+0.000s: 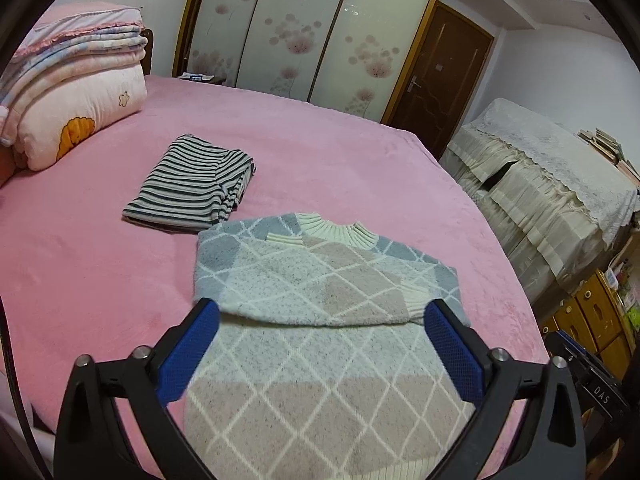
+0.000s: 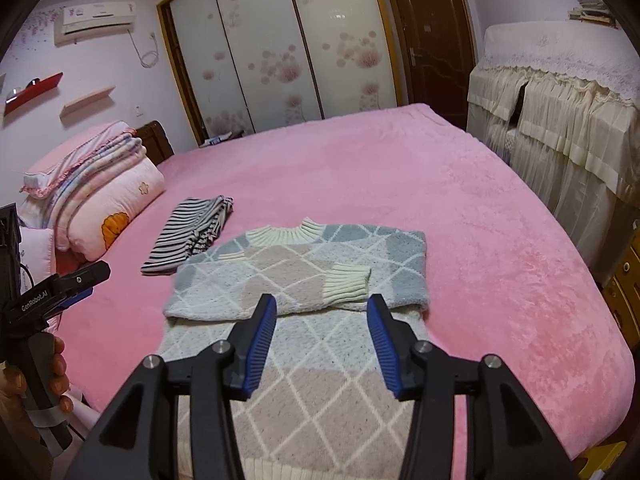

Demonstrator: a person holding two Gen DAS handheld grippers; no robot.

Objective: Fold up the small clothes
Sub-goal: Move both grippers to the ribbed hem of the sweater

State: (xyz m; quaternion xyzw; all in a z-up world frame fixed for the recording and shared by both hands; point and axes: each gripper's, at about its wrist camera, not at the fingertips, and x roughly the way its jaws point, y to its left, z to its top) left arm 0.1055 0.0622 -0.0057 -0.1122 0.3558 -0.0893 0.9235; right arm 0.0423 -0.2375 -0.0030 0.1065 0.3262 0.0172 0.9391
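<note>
Nearest to us, the left gripper (image 1: 320,316) has its jaws spread as wide as they go, with nothing between the blue pads (image 1: 188,354); we see only the sweater's lower body lying on the bed below them. The right gripper (image 2: 322,312) has its jaws about halfway apart, and they too hold nothing, hanging above the cloth without touching it. In the right wrist view the left gripper also shows at the far left edge, carried by a hand (image 2: 40,376) wrapped round its dark handle.

Under and just ahead of both pairs of jaws lies the diamond-patterned sweater (image 1: 304,280), in pale blue, beige and cream. Both sleeves are folded in across the chest, a ribbed cuff (image 2: 346,280) resting on top just past the tip of the right jaw. The ribbed collar (image 1: 340,230) points away from us.

Beyond the sweater's left shoulder, just beside it, sits a folded striped garment (image 1: 192,184) in black and white. Both rest on the pink bed (image 1: 340,152). Farther left is a stack of folded quilts (image 1: 76,92), and behind the bed stand flowered wardrobe doors (image 1: 304,36) and a brown door (image 1: 444,72).
</note>
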